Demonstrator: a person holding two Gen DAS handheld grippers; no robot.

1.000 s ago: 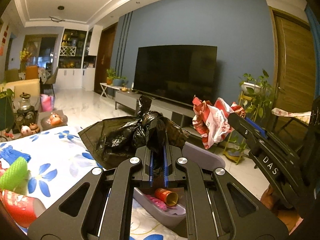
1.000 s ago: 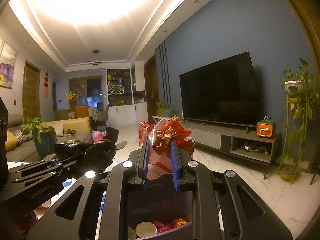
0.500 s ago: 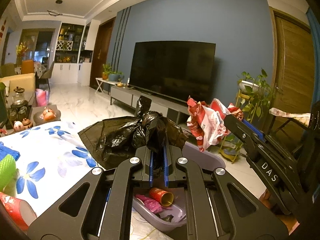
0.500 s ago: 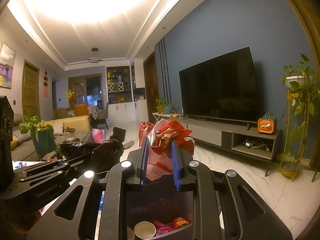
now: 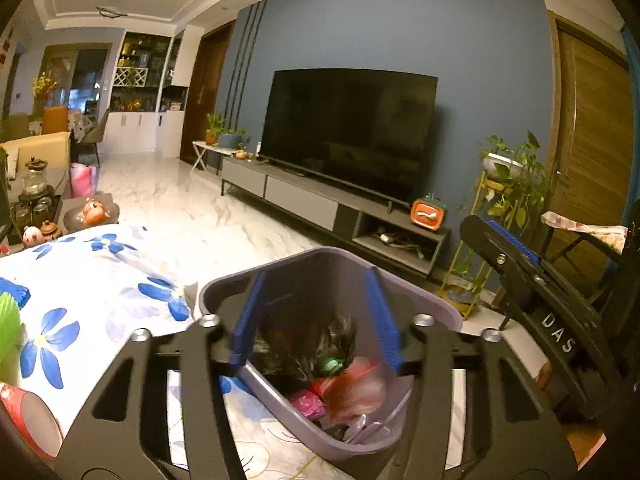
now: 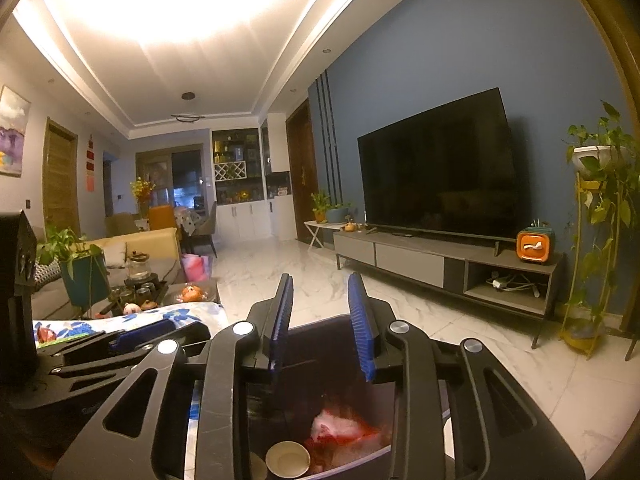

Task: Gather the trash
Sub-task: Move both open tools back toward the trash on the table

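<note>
The left gripper [image 5: 316, 316] hangs over a grey-purple trash bin [image 5: 440, 312], its blue-padded fingers [image 5: 248, 316] well apart and opening, with nothing between them. Seen past those fingers, the bin stands upright with its mouth facing up, just beside the edge of a desk covered in a white cloth with blue flowers [image 5: 100, 300]. Inside lie a crumpled black bag [image 5: 304, 344], a red and white plastic bag [image 5: 356, 392] (blurred, so its lie cannot be made out), a pink scrap [image 5: 306, 404] and something small and green [image 5: 332, 365].

The right gripper [image 6: 322, 320] is also over the bin [image 6: 320, 332], pointing roughly level toward the room; its fingers [image 6: 362, 328] are parted and opening, empty. Below them the red and white bag [image 6: 340, 432] rests in the bin next to a small round cup [image 6: 287, 458], mouth up. The left gripper's fingers show at the left edge of this view [image 6: 140, 336].

A red cylinder [image 5: 28, 420] lies on the cloth, near a green mesh piece [image 5: 8, 328].
</note>
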